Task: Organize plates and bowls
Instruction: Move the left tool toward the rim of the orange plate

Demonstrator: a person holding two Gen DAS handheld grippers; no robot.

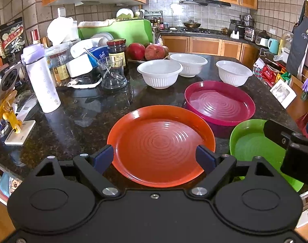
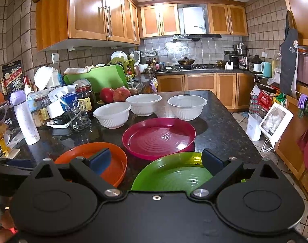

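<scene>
On the dark granite counter (image 1: pixel 89 119) lie an orange plate (image 1: pixel 160 141), a magenta plate (image 1: pixel 219 103) behind it and a green plate (image 1: pixel 253 145) to its right. Three white ribbed bowls (image 1: pixel 160 74) (image 1: pixel 188 64) (image 1: pixel 234 73) stand in a row further back. My left gripper (image 1: pixel 155 160) is open, its fingers straddling the orange plate's near half without gripping it. In the right wrist view my right gripper (image 2: pixel 157 163) is open above the green plate (image 2: pixel 174 174), with the orange plate (image 2: pixel 117 162) at its left finger and the magenta plate (image 2: pixel 159 137) ahead.
Clutter fills the counter's left side: a lilac bottle (image 1: pixel 42 81), jars (image 1: pixel 117 50), a glass pitcher (image 1: pixel 113 75), a phone on a yellow stand (image 1: pixel 6 97) and a tray of red fruit (image 1: pixel 145 51). The counter's right edge drops to the floor with bags (image 2: pixel 263 101).
</scene>
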